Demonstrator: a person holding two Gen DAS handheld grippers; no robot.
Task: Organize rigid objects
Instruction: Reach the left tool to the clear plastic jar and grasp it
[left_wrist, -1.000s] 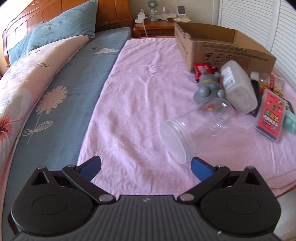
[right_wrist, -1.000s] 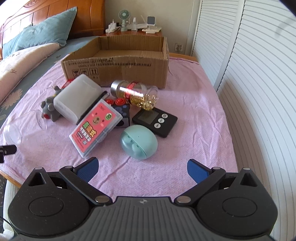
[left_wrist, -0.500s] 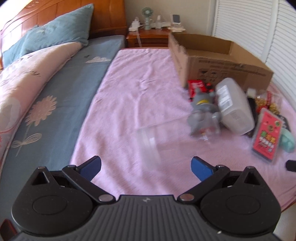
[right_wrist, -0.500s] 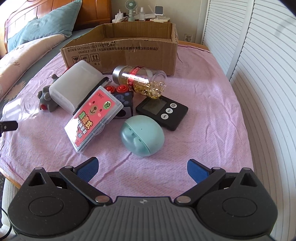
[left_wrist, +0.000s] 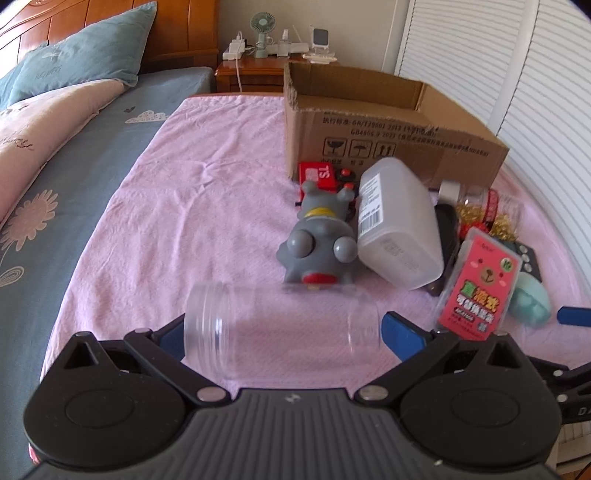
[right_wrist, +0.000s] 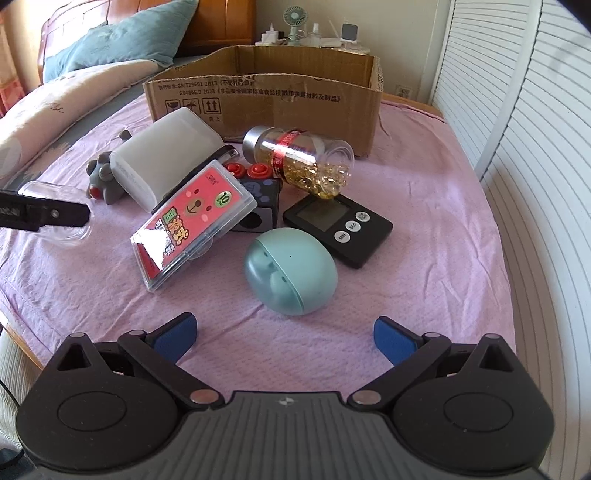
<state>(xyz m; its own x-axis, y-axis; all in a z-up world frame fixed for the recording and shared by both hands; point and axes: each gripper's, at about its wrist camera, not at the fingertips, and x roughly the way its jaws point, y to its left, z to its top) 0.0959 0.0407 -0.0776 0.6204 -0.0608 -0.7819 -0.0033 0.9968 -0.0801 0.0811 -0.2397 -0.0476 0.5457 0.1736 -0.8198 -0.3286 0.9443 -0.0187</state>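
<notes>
A clear plastic jar (left_wrist: 280, 332) lies on its side on the pink cloth (left_wrist: 207, 206), crosswise between the pads of my open left gripper (left_wrist: 286, 336). Whether the pads touch it I cannot tell. Just beyond it are a grey toy (left_wrist: 317, 243), a white translucent box (left_wrist: 397, 221) and a red card case (left_wrist: 480, 280). My right gripper (right_wrist: 284, 332) stands open over the cloth, just short of a teal egg-shaped case (right_wrist: 290, 271). Behind the case lie a black timer (right_wrist: 338, 225), a capsule bottle (right_wrist: 299, 162) and a black cube (right_wrist: 258, 195). The open cardboard box (right_wrist: 266, 99) stands behind them.
The blue bedsheet (left_wrist: 92, 192) and pillows (left_wrist: 81, 62) lie to the left. A nightstand with a small fan (left_wrist: 262, 26) stands behind the box. White louvred doors (right_wrist: 535, 147) run along the right. The cloth ends at the bed's near edge (right_wrist: 22, 354).
My left gripper has moved in on the clear jar, which now lies between its pads. My right gripper has moved forward toward the teal case. Both stay open.
</notes>
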